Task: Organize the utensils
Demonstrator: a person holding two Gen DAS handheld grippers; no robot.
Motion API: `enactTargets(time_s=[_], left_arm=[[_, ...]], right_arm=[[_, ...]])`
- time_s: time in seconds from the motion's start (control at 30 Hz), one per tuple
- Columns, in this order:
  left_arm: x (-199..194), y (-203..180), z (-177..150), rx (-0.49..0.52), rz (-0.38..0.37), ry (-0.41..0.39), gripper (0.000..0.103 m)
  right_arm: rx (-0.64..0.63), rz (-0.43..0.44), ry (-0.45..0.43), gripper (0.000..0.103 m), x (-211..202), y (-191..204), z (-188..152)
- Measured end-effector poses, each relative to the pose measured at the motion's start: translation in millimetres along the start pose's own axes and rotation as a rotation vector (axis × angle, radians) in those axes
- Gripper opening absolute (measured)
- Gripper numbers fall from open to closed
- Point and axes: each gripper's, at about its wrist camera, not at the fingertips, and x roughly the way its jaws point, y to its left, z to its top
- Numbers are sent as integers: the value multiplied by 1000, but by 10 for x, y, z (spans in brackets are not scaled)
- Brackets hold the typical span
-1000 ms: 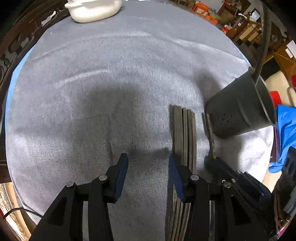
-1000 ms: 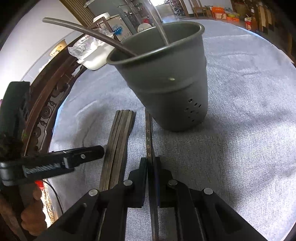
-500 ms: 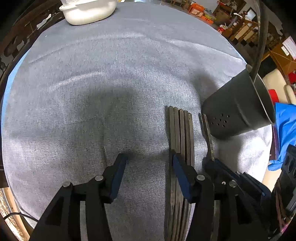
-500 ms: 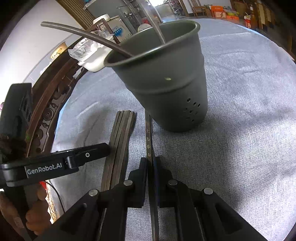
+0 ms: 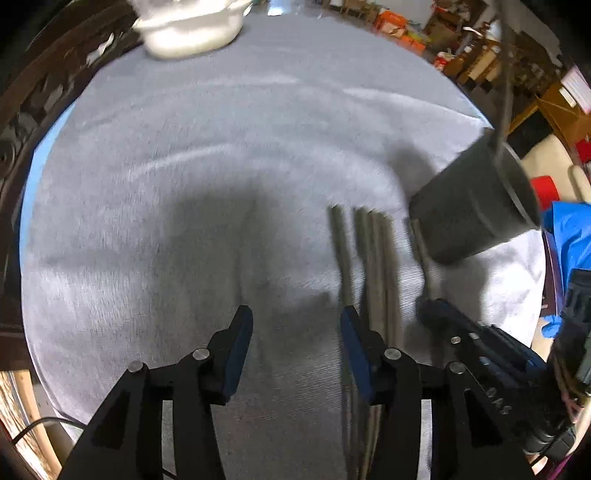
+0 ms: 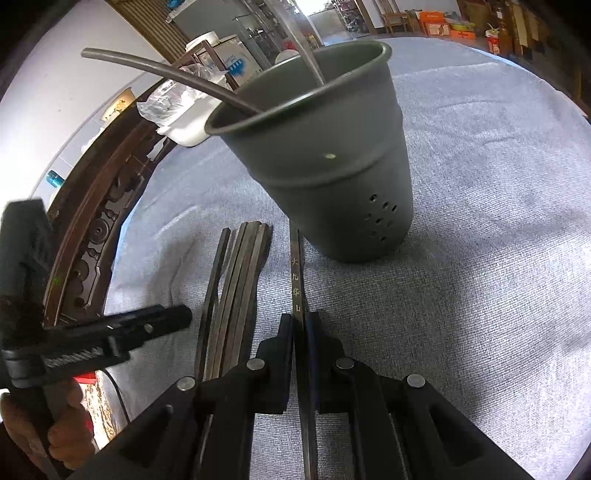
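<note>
From the left wrist view, a round table (image 5: 221,147) is covered in a grey, finely woven cloth, with a carved dark wooden frame at the left edge and a cluttered room of boxes and furniture beyond. A white dish (image 5: 188,29) sits at the far side. The left tool (image 5: 295,332) hovers over bare cloth with its blue-padded jaws spread and nothing between them; they have just been closing a little. Just right of it lies a bundle of dark, square-sectioned chopsticks (image 5: 373,266), one stick slightly apart from the rest. A grey tapered holder (image 5: 472,210) stands further right.

From the right wrist view, the right tool (image 6: 301,332) is pressed together on a single chopstick (image 6: 297,273) bearing light characters, its far end close to the holder's base. The holder (image 6: 325,158) is smooth, matte, with small round holes near the bottom, and two thin utensil handles lean out of its rim. The bundle (image 6: 236,295) lies on the cloth left of the pinched stick. A hand (image 6: 55,439) grips the left tool's handle.
</note>
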Motion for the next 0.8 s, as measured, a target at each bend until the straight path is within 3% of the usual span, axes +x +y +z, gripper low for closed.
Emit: enactTargets(time_s=[0.1, 0.23, 0.33, 0.6, 0.8], left_arm=[[-38, -121, 24, 41, -13, -10, 51], [117, -258, 24, 88, 41, 20, 57], [84, -217, -35, 78, 47, -6, 72], [-3, 377, -114, -1, 100, 20, 70], [-221, 587, -96, -31, 17, -7, 70]], right_arm=[[6, 9, -1, 9, -5, -20, -3], [15, 28, -3, 9, -16, -68, -6], [16, 34, -2, 9, -18, -79, -5], [21, 45, -1, 9, -19, -107, 9], [16, 40, -1, 9, -18, -104, 7]])
